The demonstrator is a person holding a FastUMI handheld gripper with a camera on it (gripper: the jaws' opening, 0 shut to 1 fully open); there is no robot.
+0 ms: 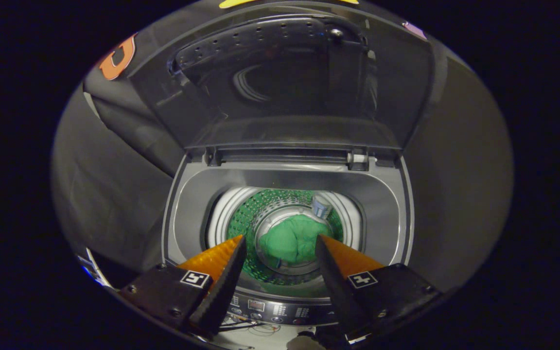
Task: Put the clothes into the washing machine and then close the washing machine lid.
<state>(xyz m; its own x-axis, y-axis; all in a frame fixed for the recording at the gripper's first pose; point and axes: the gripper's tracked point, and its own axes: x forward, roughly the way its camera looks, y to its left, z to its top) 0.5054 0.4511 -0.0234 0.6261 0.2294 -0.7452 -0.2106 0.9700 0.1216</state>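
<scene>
Gripper view looks down into a top-loading washing machine [387, 204] whose lid [289, 82] stands raised and tilted back on its hinges, its dark inner window facing the camera. The hand-held gripper [280, 243] hovers above the front rim with its fingers spread apart and nothing between them, so it is released; through the gap between the fingers the green clothes [293, 239] can be seen lying bunched at the bottom of the drum [241, 218], well below the fingertips and not touching them. That placement suggests the loading part of the task is done, and the open fingers fit a gripper that has let go and is free for the lid. The lid leaning back past upright explains why it stays open unaided; closing it would probably mean reaching up beyond the tub opening to its top edge and drawing it forward and down. A small pale fitting [322, 208] sits on the drum wall just beyond the clothes. The perforated drum picks up a green cast from the cloth. Just under the fingers runs the control panel [275, 308] along the machine's front edge, with a few thin wires [251, 326] below it. Around the machine hangs dark cloth [114, 184], the booth wall, loosely creased and dimly lit.
</scene>
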